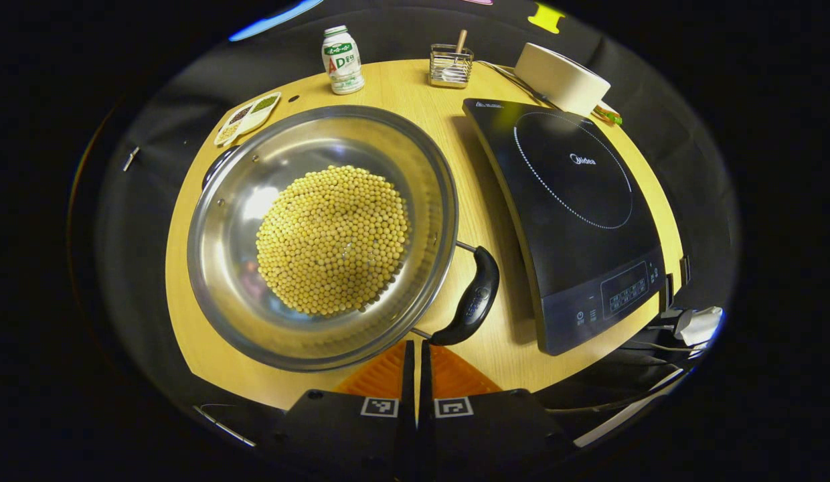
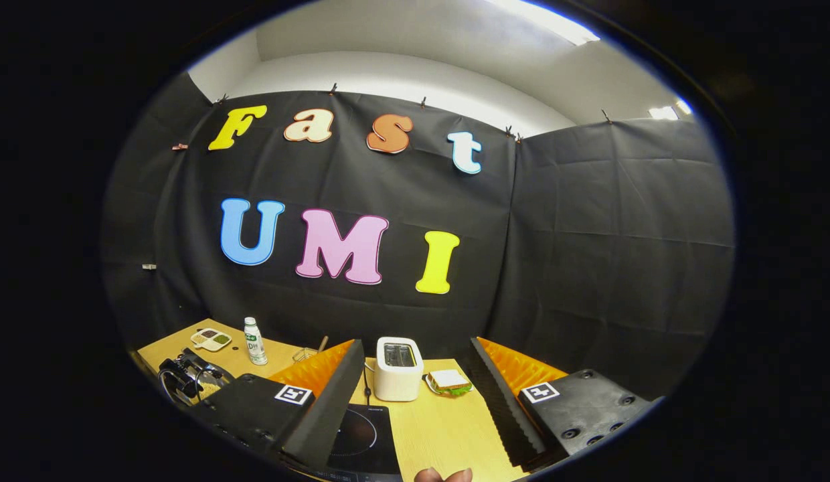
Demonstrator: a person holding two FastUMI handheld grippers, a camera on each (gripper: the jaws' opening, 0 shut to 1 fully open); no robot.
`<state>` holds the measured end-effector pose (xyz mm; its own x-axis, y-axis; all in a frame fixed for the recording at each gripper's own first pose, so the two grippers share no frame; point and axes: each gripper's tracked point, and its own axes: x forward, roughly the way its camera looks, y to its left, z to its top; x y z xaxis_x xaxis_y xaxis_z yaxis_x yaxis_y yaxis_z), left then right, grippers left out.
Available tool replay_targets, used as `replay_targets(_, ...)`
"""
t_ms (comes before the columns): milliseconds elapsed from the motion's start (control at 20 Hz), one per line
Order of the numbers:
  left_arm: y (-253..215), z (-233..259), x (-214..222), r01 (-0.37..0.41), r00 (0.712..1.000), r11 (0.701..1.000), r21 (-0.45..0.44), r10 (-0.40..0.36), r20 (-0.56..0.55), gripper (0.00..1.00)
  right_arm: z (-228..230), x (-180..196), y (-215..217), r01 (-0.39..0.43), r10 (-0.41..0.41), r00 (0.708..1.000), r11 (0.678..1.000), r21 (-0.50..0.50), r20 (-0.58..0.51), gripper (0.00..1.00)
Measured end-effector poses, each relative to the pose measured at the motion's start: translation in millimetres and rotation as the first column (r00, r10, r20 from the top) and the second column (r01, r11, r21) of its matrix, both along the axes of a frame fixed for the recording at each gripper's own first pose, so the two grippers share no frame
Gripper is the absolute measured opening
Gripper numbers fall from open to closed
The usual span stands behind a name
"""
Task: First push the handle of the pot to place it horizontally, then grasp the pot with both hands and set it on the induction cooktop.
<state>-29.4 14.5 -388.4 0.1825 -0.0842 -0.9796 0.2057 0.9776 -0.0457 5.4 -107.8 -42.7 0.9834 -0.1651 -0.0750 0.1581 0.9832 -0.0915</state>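
While the pot (image 1: 321,234) sits beside the cooktop (image 1: 575,214); left gripper (image 1: 416,361) closed, empty | right gripper (image 2: 415,402) wide open, empty

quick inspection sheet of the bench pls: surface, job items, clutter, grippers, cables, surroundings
Surface: round wooden table.
Job's things: steel pot of yellow beans, black handle towards the induction cooktop, which is bare.
Clutter: drink bottle, divided snack tray, wire basket, toaster, sandwich.
Grippers: left gripper shut, below the handle; right gripper open, raised.
Cables: white plug and leads at the table edge.
Surroundings: black cloth wall.
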Motion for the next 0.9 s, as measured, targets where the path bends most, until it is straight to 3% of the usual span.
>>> replay_targets(600, -33, -4, 72, 0.021, 0.999, 0.999, 0.028, -0.022, 0.035, 0.05, -18, 23, -30, 0.047, -0.047, 0.999, 0.999, -0.002, -0.023, 0.98)
replay_targets(900, -41, -7, 114, -0.048, 0.996, 0.999, 0.005, 0.048, 0.075, 0.04, -25, 26, -38, 0.078, -0.079, 0.996, 0.997, -0.017, -0.048, 0.98)
